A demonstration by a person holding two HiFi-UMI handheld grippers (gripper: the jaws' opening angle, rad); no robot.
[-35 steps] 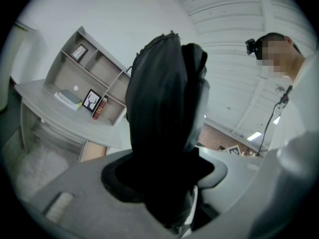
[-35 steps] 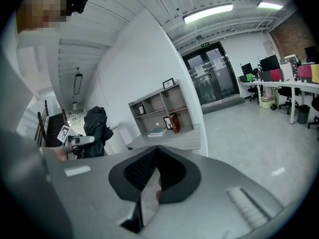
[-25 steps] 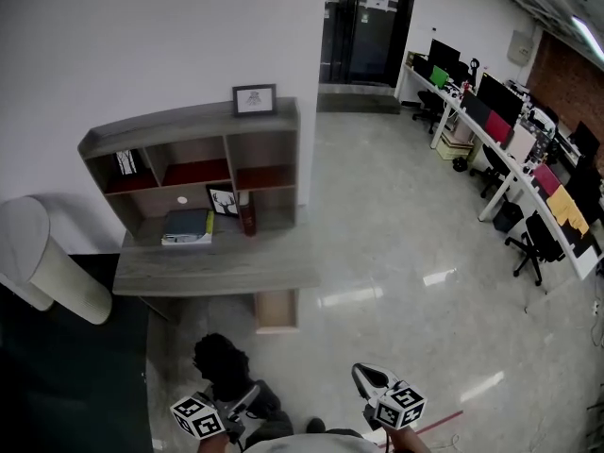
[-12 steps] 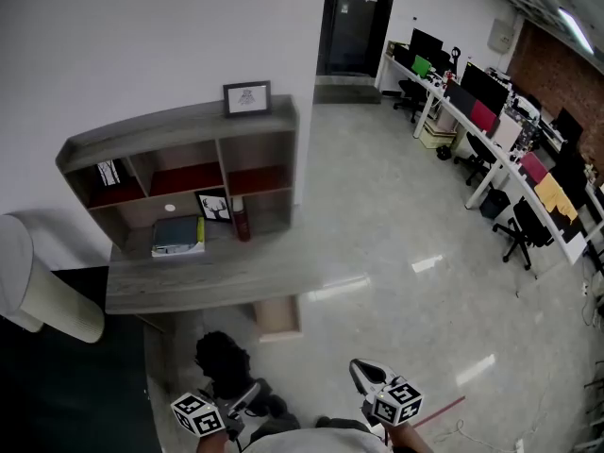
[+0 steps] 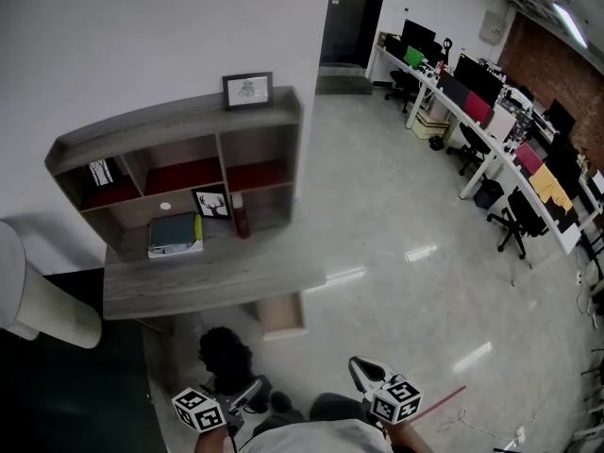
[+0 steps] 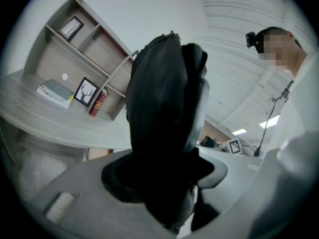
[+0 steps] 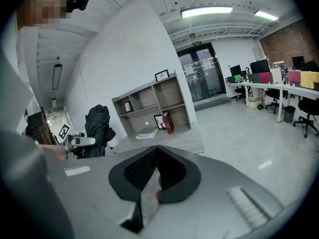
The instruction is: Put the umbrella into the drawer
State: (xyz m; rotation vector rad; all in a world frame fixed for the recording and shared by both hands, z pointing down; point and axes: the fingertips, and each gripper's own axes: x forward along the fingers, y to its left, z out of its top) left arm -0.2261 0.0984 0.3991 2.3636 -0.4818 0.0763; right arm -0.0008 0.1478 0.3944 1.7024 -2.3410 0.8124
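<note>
The black folded umbrella (image 5: 223,355) sticks up and forward out of my left gripper (image 5: 247,392), whose jaws are shut on its lower part. It fills the middle of the left gripper view as a dark bundle (image 6: 164,108). The right gripper view shows the same umbrella (image 7: 97,123) off to the left. The open wooden drawer (image 5: 281,313) hangs under the grey desk (image 5: 208,276), just beyond the umbrella. My right gripper (image 5: 359,371) hovers over the floor to the right, its jaws together and holding nothing.
A shelf unit (image 5: 179,149) stands on the desk with a picture frame (image 5: 247,90), a red book (image 5: 243,220) and a flat book (image 5: 175,233). A white cylinder (image 5: 42,300) lies at the left. Office desks and chairs (image 5: 500,149) line the far right.
The desk and shelf have shifted slightly left and lower in the head view as I step nearer. Both grippers keep their places at the bottom; the umbrella stays held.
</note>
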